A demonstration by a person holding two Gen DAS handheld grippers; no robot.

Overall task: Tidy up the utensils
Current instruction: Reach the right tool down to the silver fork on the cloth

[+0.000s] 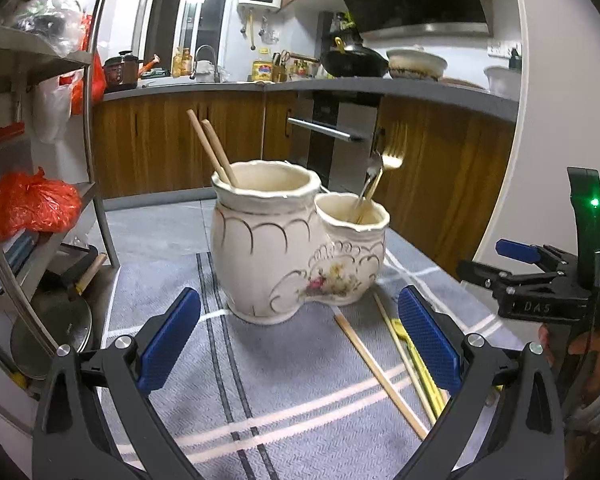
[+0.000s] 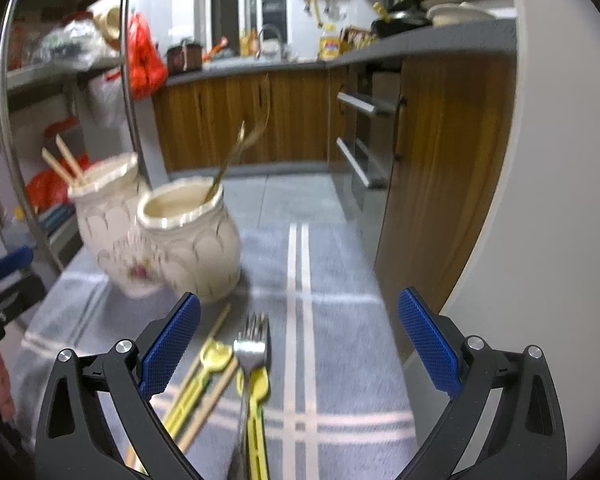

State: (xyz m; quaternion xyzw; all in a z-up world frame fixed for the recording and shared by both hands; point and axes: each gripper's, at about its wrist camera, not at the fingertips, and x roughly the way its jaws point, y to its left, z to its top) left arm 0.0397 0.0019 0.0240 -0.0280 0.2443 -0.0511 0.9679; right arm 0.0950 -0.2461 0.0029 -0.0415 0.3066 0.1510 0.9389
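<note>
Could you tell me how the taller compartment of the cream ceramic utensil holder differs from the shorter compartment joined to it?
The taller compartment is wider and holds two wooden chopsticks leaning left; the shorter compartment is narrower and holds a gold fork and a silver spoon leaning right. The floral motif sits mostly on the shorter one. Both share cream glaze, scalloped gold lines and wavy rims.

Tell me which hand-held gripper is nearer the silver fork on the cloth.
Right. The right hand-held gripper is open with the silver fork lying between its fingers. The left hand-held gripper is open, facing the holder, the fork outside its view.
</note>
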